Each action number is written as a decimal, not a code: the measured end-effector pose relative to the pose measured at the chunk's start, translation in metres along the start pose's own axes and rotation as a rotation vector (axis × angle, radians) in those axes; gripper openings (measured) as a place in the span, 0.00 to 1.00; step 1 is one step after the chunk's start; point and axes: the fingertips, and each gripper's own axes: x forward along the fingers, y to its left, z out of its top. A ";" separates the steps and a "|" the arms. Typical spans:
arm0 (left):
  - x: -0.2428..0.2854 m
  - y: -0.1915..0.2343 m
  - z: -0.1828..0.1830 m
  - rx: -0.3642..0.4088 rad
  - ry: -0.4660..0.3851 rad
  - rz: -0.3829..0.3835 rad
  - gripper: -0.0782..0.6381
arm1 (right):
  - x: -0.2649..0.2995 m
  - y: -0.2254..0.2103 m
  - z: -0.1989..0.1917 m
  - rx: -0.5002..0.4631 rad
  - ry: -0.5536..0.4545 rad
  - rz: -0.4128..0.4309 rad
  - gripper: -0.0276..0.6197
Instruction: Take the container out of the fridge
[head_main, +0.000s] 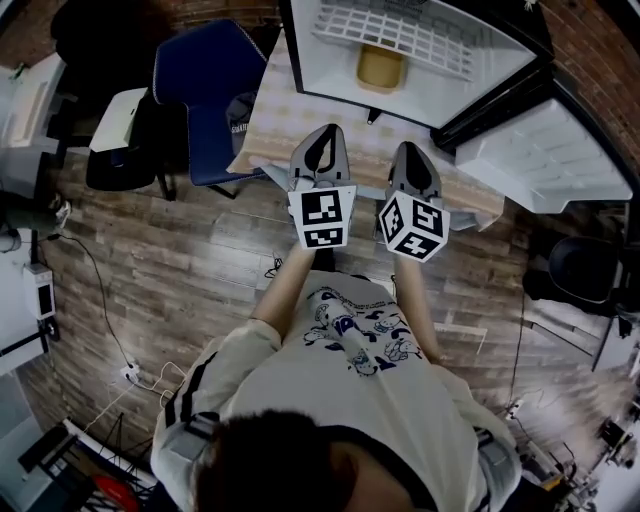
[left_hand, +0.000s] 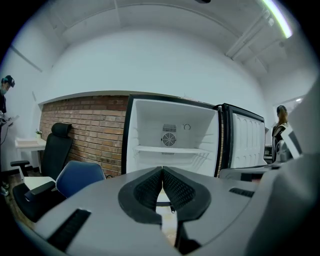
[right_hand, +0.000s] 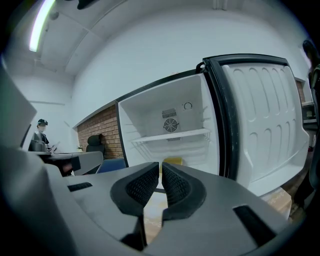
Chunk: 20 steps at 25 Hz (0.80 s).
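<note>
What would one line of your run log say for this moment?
fridge door: open | yellow container: inside fridge, untouched | left gripper: shut, empty | right gripper: shut, empty | stage: before reach

Left gripper (left_hand: 162, 172): grey shell; black pads (left_hand: 150, 190) with a fine cross-hatch.
Right gripper (right_hand: 161, 167): the same grey; black cross-hatched pads (right_hand: 142, 185).
Marker cubes (head_main: 322, 217), behind the jaws: white faces with black square patterns.
Container (right_hand: 172, 161), straight ahead of the right jaws: mustard yellow.
Fridge (right_hand: 145, 120), ahead of both pairs of jaws: white inside, black frame.
Fridge door (right_hand: 265, 115), right of the right jaws: white lining.
Chair (left_hand: 80, 177), left of the left jaws: blue.
Office chair (left_hand: 52, 150), further left: black.
Brick wall (left_hand: 85, 130): red-brown, pale mortar lines.
Tablecloth (head_main: 280, 110), under the jaws: beige with pale checks.
Floor (head_main: 180, 260): grey-brown wood planks.
T-shirt (head_main: 300, 390), behind the jaws: cream with a blue cartoon print.
</note>
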 end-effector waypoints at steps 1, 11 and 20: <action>0.007 0.002 0.000 -0.002 0.004 -0.006 0.13 | 0.007 0.000 0.001 0.004 0.001 -0.006 0.10; 0.069 0.019 -0.003 -0.012 0.048 -0.084 0.13 | 0.067 -0.001 0.005 0.054 0.012 -0.065 0.10; 0.100 0.030 -0.014 -0.029 0.081 -0.117 0.13 | 0.096 -0.006 -0.005 0.098 0.041 -0.114 0.10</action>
